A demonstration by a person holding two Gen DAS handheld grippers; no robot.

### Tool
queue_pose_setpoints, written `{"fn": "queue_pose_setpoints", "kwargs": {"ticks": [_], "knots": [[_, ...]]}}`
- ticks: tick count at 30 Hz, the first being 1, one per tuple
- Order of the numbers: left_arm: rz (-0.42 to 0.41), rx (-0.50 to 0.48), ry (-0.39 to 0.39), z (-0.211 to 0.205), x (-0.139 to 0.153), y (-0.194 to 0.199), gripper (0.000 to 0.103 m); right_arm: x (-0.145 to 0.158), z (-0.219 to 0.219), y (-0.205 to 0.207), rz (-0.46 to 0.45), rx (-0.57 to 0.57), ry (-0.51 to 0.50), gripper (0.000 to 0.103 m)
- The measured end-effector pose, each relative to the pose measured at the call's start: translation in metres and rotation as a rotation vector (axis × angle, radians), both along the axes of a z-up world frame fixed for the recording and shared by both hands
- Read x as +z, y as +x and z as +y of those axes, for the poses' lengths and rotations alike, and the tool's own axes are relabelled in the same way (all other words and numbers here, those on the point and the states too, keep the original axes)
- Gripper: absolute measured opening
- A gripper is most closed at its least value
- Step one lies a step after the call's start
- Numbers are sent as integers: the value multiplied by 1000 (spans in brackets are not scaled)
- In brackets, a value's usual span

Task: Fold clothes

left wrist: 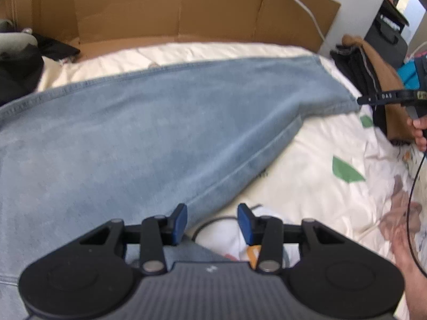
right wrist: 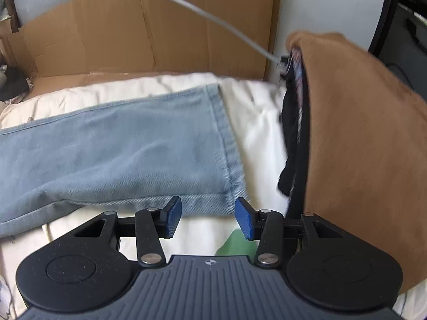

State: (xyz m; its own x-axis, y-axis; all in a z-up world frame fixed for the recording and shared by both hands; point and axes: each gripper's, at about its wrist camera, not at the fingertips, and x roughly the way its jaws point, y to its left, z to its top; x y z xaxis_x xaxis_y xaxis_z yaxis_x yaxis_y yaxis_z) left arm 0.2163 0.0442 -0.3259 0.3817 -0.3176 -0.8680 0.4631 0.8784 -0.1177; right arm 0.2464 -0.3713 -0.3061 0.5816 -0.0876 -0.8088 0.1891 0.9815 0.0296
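A flattened brown cardboard box [left wrist: 170, 8] stands along the far edge of the bed like a low wall, with a grey cable [right wrist: 202, 16] running across its face; nothing is seen inside it. The pair of light blue denim jeans [left wrist: 149, 122] lies spread flat on the cream quilted bedspread with green leaf prints [left wrist: 307, 165], legs stretching toward the right, the hemmed leg end [right wrist: 226, 138] lying flat near the right-hand pile.

The left gripper [left wrist: 212, 222] hovers low over the near edge of the jeans, its blue-padded fingers [left wrist: 179, 222] spread apart with nothing between them. The right gripper [right wrist: 208, 218] sits just short of the leg hem, its blue pads [right wrist: 244, 221] likewise parted and empty.

To the right of the hem, a stack of folded clothes topped by a tan brown garment [right wrist: 360, 146] rises beside the right gripper, with dark garments [right wrist: 291, 133] showing at its edge. A person's hand [left wrist: 420, 130] shows at the right edge of the left wrist view.
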Motion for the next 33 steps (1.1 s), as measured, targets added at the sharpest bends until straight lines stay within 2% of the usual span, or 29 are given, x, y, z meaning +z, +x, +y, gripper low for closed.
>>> {"fn": "queue_pose_setpoints", "kwargs": {"ticks": [7, 12, 16, 19, 26, 30, 31, 32, 33], "knots": [[21, -21, 39, -3, -15, 0, 44, -16, -13, 3, 47, -90, 101, 52], [70, -26, 61, -4, -27, 1, 48, -32, -20, 4, 74, -154, 169, 52], [45, -1, 109, -3, -27, -1, 40, -44, -30, 2, 31, -222, 285, 52], [20, 10, 81, 2, -15, -3, 40, -43, -34, -1, -15, -256, 331, 52], [-6, 32, 72, 3, -1, 1, 40, -26, -36, -11, -131, -258, 368, 52], [-19, 23, 68, 2, 10, 2, 41, -28, -37, -5, -120, -261, 371, 52], [-25, 13, 67, 1, 13, 1, 43, -30, -37, -3, -114, -264, 371, 51], [-29, 5, 65, 0, 16, -1, 45, -31, -38, -2, -109, -267, 370, 39], [-31, -1, 61, 0, 19, -2, 45, -29, -37, -2, -112, -263, 356, 19]]}}
